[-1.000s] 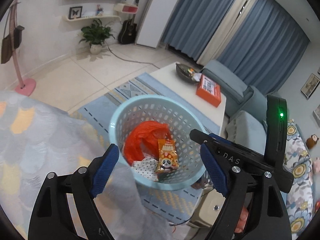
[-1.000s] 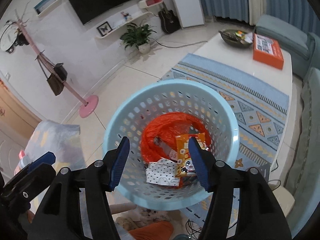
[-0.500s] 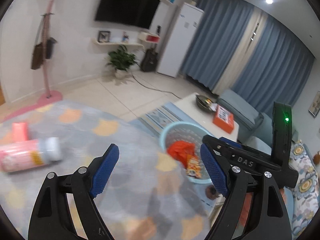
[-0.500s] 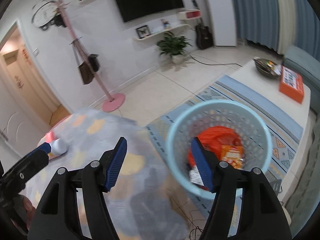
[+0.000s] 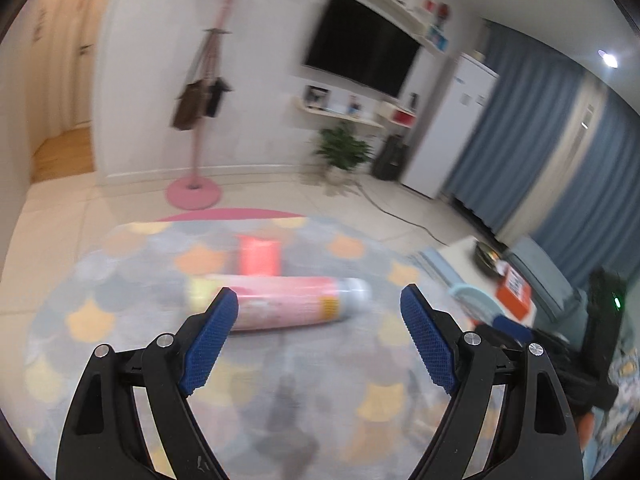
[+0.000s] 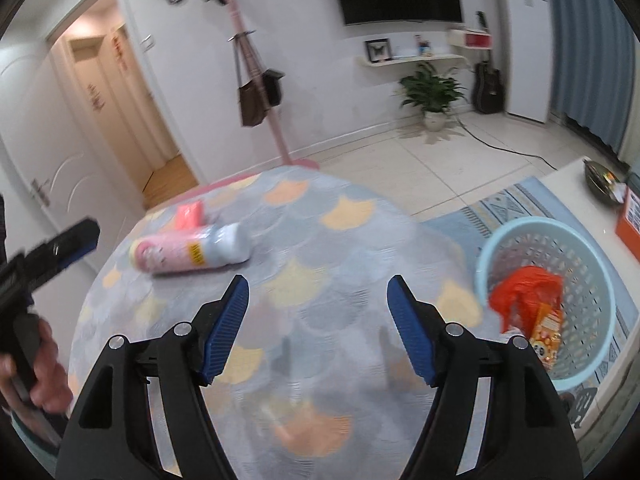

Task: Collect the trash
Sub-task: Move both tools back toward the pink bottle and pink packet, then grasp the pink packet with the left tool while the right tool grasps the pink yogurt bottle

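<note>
A pink and white bottle (image 5: 288, 302) lies on its side on the round table's patterned cloth (image 5: 140, 320), with a small pink-red pack (image 5: 259, 255) just behind it. My left gripper (image 5: 318, 334) hovers in front of the bottle, open and empty. In the right wrist view the bottle (image 6: 192, 250) and pack (image 6: 189, 215) lie at the table's far left. My right gripper (image 6: 318, 322) is above the cloth (image 6: 320, 240), its jaws opening with nothing between them. The light blue basket (image 6: 600, 292) at right holds an orange bag (image 6: 524, 294) and a snack packet (image 6: 546, 334).
A pink coat stand (image 5: 196, 192) with bags stands behind the table. A low white table (image 6: 576, 184) with an orange box (image 6: 630, 218) and a dark bowl (image 6: 600, 178) is beyond the basket. The left gripper's body and a hand (image 6: 44, 376) show at the left edge.
Both views have swung left, away from the basket and onto the round table. The bottle and pack came into view. The right gripper's jaws have spread wider; the left stayed open.
</note>
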Available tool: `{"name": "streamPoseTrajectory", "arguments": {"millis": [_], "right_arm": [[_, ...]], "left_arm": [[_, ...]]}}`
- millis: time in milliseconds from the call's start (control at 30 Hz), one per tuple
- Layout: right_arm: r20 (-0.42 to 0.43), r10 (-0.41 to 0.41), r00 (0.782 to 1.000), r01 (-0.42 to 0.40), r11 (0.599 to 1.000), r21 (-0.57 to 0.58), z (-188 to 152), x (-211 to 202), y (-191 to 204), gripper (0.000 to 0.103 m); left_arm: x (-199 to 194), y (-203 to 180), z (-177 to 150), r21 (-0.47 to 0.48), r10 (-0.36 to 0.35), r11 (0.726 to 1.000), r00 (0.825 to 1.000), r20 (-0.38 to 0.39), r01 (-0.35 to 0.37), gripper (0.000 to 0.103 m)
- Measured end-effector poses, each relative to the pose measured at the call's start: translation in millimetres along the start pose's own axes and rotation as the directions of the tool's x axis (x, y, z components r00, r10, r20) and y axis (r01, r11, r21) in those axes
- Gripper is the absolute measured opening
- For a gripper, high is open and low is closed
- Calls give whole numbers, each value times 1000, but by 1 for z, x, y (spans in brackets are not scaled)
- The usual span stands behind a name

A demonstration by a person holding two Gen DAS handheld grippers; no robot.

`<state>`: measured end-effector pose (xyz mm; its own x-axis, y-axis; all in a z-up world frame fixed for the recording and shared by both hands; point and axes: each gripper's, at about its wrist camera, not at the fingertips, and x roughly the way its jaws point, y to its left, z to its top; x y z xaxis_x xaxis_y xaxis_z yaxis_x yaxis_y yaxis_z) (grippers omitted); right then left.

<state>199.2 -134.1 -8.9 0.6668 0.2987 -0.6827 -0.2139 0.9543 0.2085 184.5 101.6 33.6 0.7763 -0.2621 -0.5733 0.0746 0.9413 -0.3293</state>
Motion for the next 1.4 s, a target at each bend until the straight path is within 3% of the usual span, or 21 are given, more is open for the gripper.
{"name": "streamPoseTrajectory", "arguments": {"millis": [200, 267, 400, 600, 833, 1067, 1200, 1233, 1400], "right_arm": [[-24, -6, 1000, 5, 999, -37, -5, 13, 24, 68], [-30, -9, 999, 7, 999, -50, -4, 16, 29, 68], [-30, -23, 999, 21, 998, -66, -3, 19, 32, 68], [-46, -15, 999, 13, 999, -36, 0, 27, 27, 68], [-54, 12, 998, -10, 999, 36, 5, 32, 18, 68], [-110, 81, 991, -61, 983, 170, 24, 48, 7, 68], [-119, 56, 991, -35, 985, 170, 33, 60, 16, 68], [-126, 62, 990, -39, 984, 176, 34, 64, 19, 69], [-162, 88, 983, -52, 976, 212, 39, 94, 44, 72]], "left_arm": [[23, 55, 8, -94, 104, 990, 995, -2, -104, 78], [40, 68, 8, -113, 101, 988, 994, -31, -104, 77], [66, 85, 2, -184, 11, 983, 995, -99, -29, 70], [72, 73, -14, -134, -82, 989, 986, -145, 62, 66], [65, 29, -38, -21, -218, 976, 955, -200, 218, 66], [72, -12, -63, 92, -269, 948, 923, -274, 303, 66], [64, -6, -69, 124, -303, 927, 901, -311, 354, 68], [60, -1, -68, 132, -302, 926, 903, -305, 354, 68], [47, 41, -38, 98, -206, 968, 957, -204, 229, 70]]}}
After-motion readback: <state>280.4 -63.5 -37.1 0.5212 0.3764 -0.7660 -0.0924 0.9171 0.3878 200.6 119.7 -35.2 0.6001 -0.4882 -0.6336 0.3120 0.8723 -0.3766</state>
